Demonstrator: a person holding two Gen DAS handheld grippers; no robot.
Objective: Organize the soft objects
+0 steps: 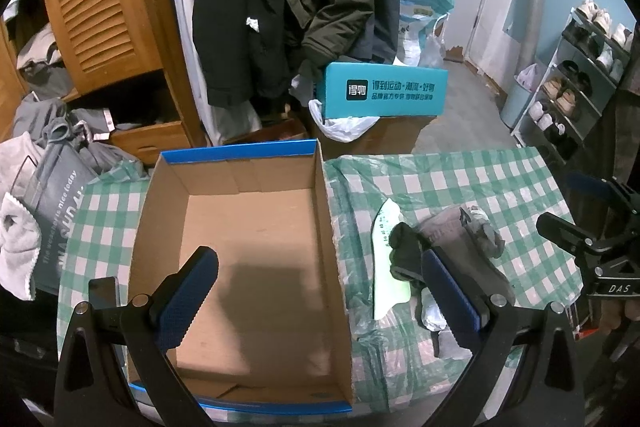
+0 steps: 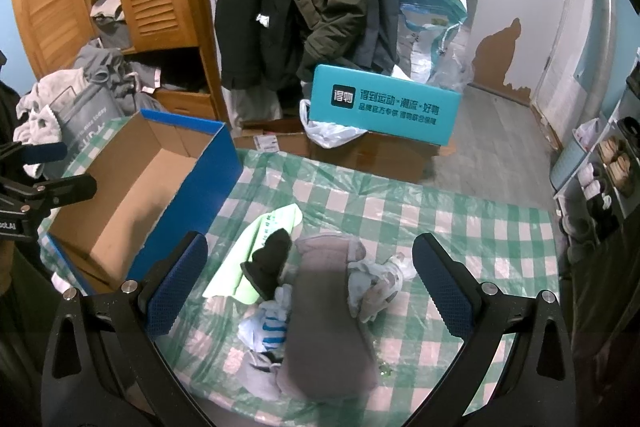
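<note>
On the worktop (image 2: 460, 219), under its green-checked cover, I have nothing sorted yet as far as I can judge: the cardboard box (image 1: 248, 227) with the blue rim sits bare inside, and the whole pile of soft objects (image 2: 320, 299) lies beside it, off the box's right wall. My left gripper (image 1: 320, 291) hangs over the box with its jaws spread wide and nothing between them. My right gripper (image 2: 308, 283) hovers above the pile, jaws likewise wide apart and gripping nothing, with the pile framed between its 2 blue pads.

From the right wrist view I read the pile as a long grey-brown piece (image 2: 328, 315) lying across the top, a black sock (image 2: 268, 263) at its left, a white and blue striped piece (image 2: 266, 327) below that, and pale grey pieces (image 2: 372, 287) at its right. A pale green sheet (image 2: 256, 247) lies under the left edge; I cannot tell whether it is cloth or paper. So I judge every item is left to move.

How many pieces the pile holds I cannot count, since the grey-brown piece covers much of it. The left wrist view hides part of the pile behind a gripper finger, and the box's near corners are cut off by the gripper frame.
</note>
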